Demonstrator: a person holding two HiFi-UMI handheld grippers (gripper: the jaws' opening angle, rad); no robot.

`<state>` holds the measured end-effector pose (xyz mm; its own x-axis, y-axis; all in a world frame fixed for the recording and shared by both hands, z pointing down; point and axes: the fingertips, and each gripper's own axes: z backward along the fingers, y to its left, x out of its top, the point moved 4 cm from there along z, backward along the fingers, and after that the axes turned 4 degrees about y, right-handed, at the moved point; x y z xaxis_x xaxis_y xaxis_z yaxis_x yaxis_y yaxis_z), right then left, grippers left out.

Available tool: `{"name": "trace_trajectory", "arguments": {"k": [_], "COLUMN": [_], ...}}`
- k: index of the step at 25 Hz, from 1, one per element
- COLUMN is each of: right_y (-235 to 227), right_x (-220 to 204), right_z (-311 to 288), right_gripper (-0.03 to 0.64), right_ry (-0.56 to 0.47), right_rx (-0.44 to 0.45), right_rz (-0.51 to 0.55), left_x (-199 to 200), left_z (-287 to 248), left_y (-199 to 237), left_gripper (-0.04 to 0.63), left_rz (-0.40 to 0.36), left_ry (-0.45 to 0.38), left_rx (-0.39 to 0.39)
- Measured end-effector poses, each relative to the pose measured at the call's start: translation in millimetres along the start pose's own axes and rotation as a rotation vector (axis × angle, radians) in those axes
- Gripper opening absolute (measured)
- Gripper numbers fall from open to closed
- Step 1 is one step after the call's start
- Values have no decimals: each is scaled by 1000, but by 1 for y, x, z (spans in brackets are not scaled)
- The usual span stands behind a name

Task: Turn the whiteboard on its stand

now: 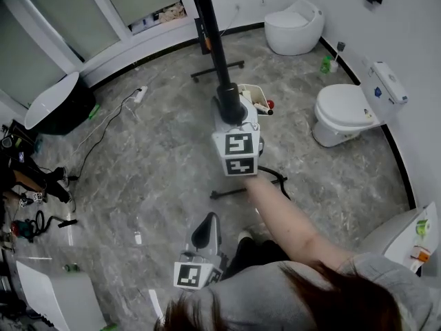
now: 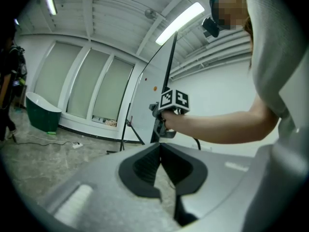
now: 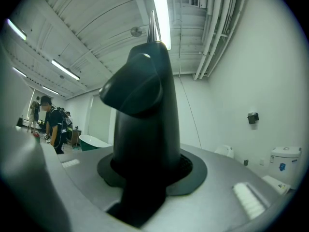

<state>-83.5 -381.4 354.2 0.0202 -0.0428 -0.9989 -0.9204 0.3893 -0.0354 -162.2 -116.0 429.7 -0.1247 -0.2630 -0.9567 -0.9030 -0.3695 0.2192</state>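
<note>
Straight ahead of the person, the thin black-framed whiteboard [image 1: 207, 26] stands edge-on on its black tube stand [image 1: 231, 192]. Its near upright edge is pinched between the jaws of the right gripper [image 1: 230, 103]. The left gripper [image 1: 207, 232] hangs low, close to the person's body, with its jaws pressed together on nothing. Two black stand feet show on the grey marbled floor [image 1: 165, 157], one beyond the board and one on the near side. Left of the board the floor lies open as far as one white power strip [image 1: 140, 94] and one dark green bathtub [image 1: 58, 102]. On the right the room is tighter: two white toilets, one round [image 1: 295, 23] and one with a cistern [image 1: 341, 112], stand along the curved white wall [image 1: 413, 40].
</note>
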Motion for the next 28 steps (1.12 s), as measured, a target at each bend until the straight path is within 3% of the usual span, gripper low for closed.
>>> {"name": "trace_trajectory", "arguments": {"k": [11,28], "right_y": [3,16], "right_x": [-1,1], "right_z": [42,113], "right_gripper": [162,156], "right_ry": [-10,-8], "right_rx": [28,25], "right_rz": [-5,3], "left_x": [-39,-27], "left_z": [51,102], "left_y": [-45,-61], "left_gripper": [2,2], "left_rz": [38,4], "left_ry": [1,-29], "left_rx": [123,13]}}
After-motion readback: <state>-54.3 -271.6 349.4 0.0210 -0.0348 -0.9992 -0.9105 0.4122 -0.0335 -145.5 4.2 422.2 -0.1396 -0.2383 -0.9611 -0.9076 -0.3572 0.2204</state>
